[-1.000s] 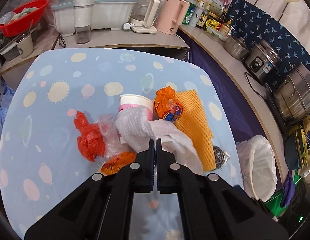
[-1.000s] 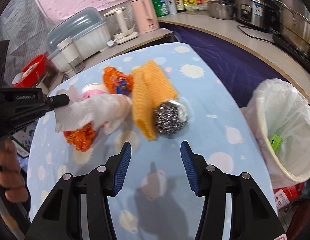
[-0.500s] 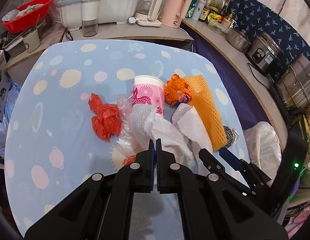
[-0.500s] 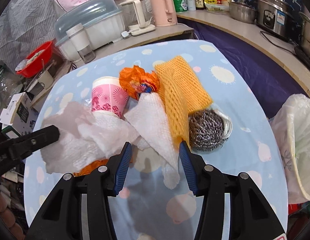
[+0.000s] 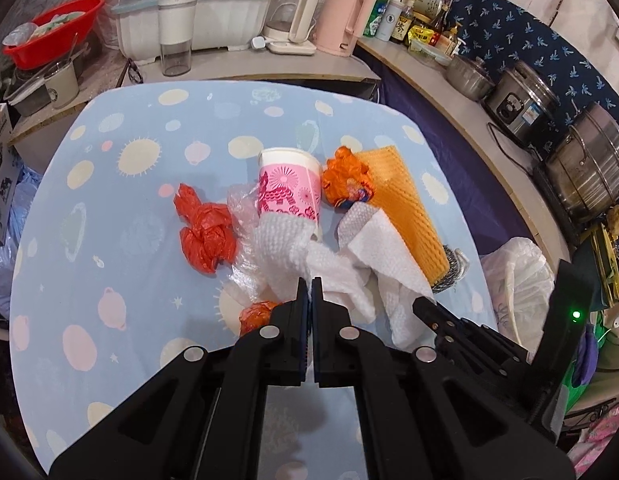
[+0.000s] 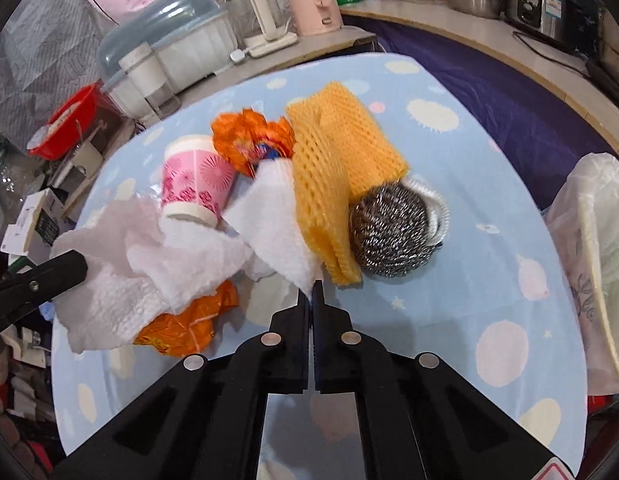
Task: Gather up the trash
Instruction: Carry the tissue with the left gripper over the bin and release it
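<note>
My left gripper [image 5: 310, 285] is shut on one end of a white paper towel [image 5: 341, 264]. My right gripper [image 6: 312, 289] is shut on the towel's other corner [image 6: 281, 236], and the towel hangs between both above the blue table [image 5: 109, 184]. In the right wrist view the left gripper [image 6: 75, 266] shows at the left edge. Beneath lie a pink paper cup [image 5: 289, 196] on its side, an orange wrapper [image 5: 347, 180], a red bag [image 5: 207, 234], clear plastic [image 5: 241, 208] and another orange wrapper [image 6: 189, 320].
An orange mesh cloth [image 6: 333, 168] and a steel scourer [image 6: 391, 232] lie beside the trash. A white-lined trash bin [image 6: 593, 240] stands off the table's right edge. Kettles [image 5: 341, 16], a dish cover and pots [image 5: 585, 168] line the counters behind.
The right gripper moved in to the towel's free corner and closed on it; it was open before. The left gripper kept hold and the towel lifted off the cup.
</note>
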